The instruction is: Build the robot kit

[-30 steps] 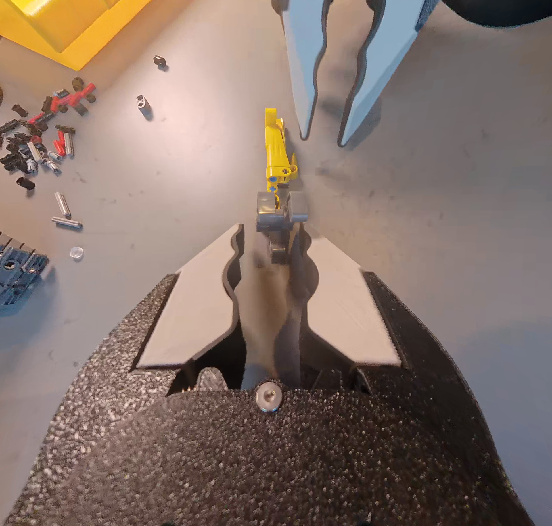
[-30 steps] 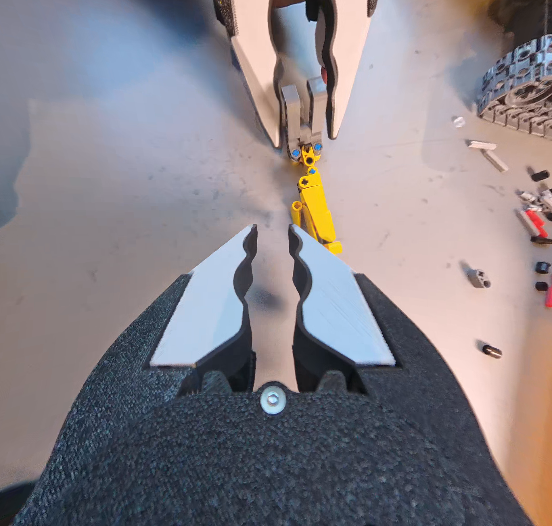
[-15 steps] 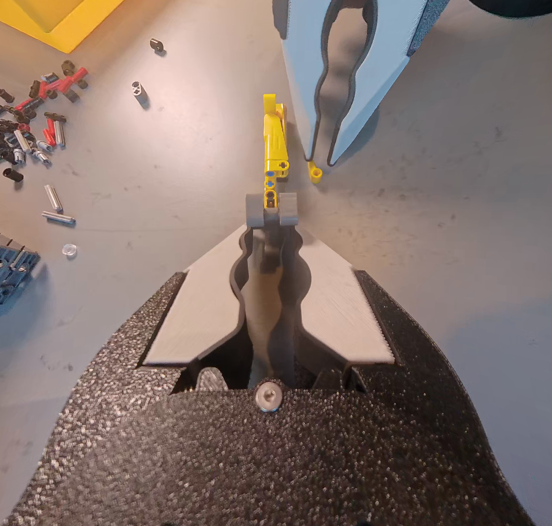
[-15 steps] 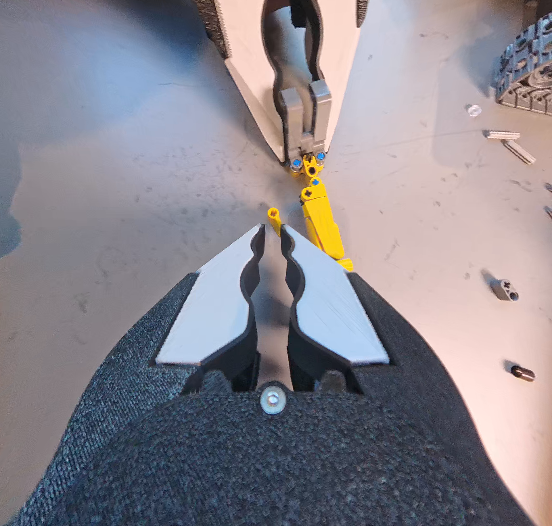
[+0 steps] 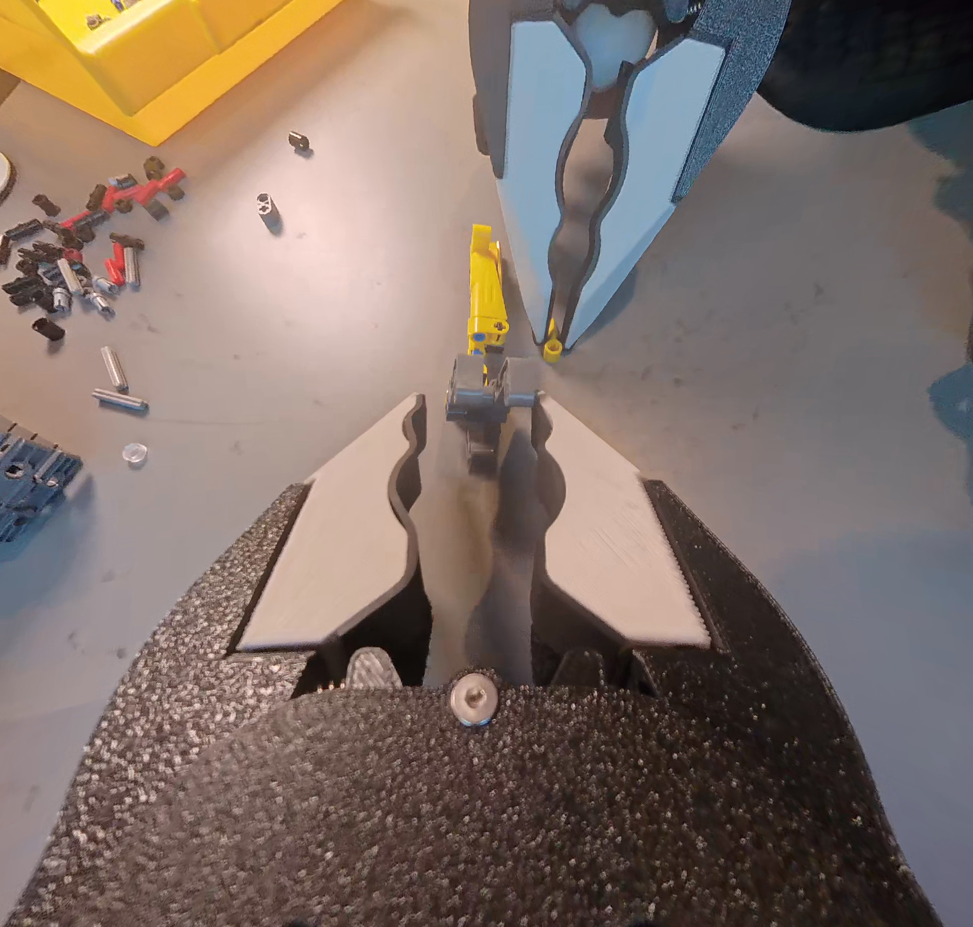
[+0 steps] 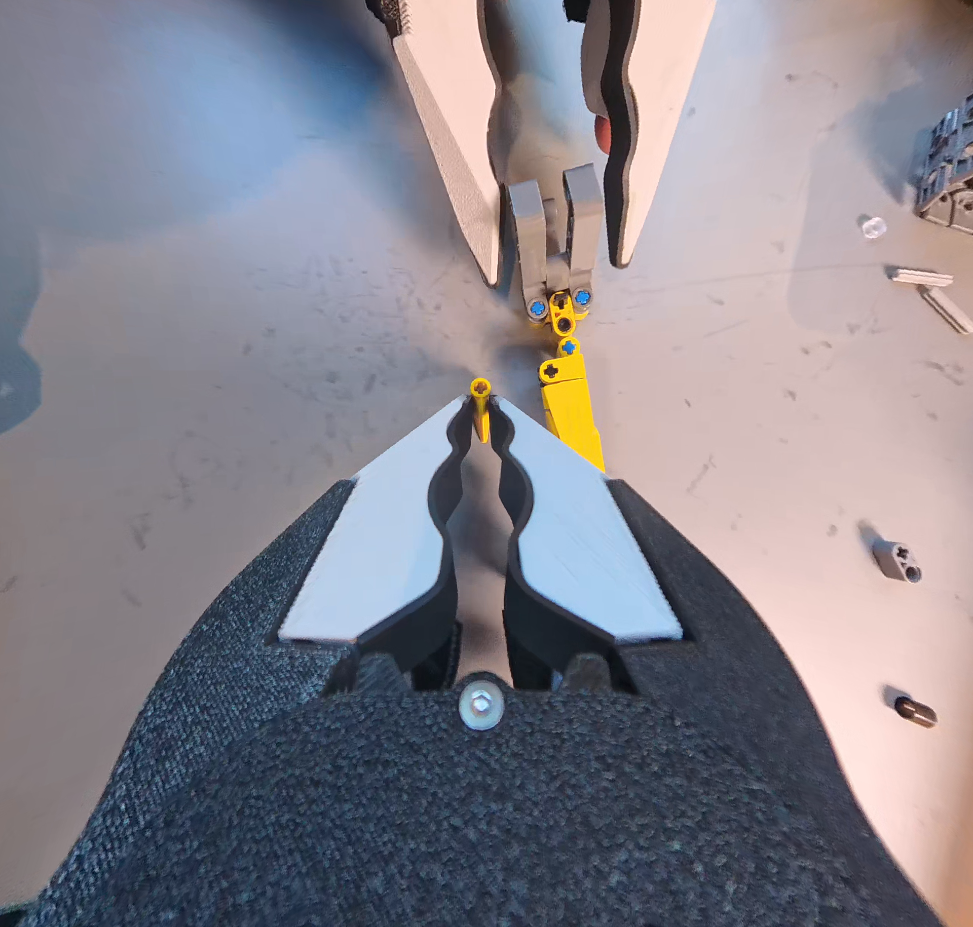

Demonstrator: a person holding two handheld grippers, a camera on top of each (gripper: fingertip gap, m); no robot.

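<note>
A small assembly lies on the grey table: a grey forked piece (image 5: 518, 375) joined to a long yellow piece (image 5: 487, 291). My left gripper (image 5: 479, 399) is open, its fingers on either side of the grey fork (image 6: 529, 228) with a gap on each side. My right gripper (image 6: 480, 400) is shut on a small yellow pin (image 6: 480, 412), held at the fingertips just left of the yellow piece (image 6: 571, 412). In the left wrist view the right gripper (image 5: 552, 338) points down at the table beside the assembly, with the yellow pin (image 5: 552, 348) at its tips.
A yellow bin (image 5: 174, 44) stands at the far left. Loose black, red and grey pieces (image 5: 79, 249), grey pins (image 5: 118, 396), a black connector (image 5: 266, 207) and a blue part (image 5: 26, 480) lie left. A grey connector (image 6: 895, 559), a black pin (image 6: 913, 712) and a track assembly (image 6: 947, 175) lie right. My right fingertips sit around 5 cm from my left ones. Both grippers' tips are roughly 15 cm from the grey connector (image 6: 895, 559). Seen from the left wrist view (image 5: 268, 205) as well.
My left gripper has opened and let go of the grey fork. My right gripper has closed on the small yellow pin, now apart from the yellow piece.
</note>
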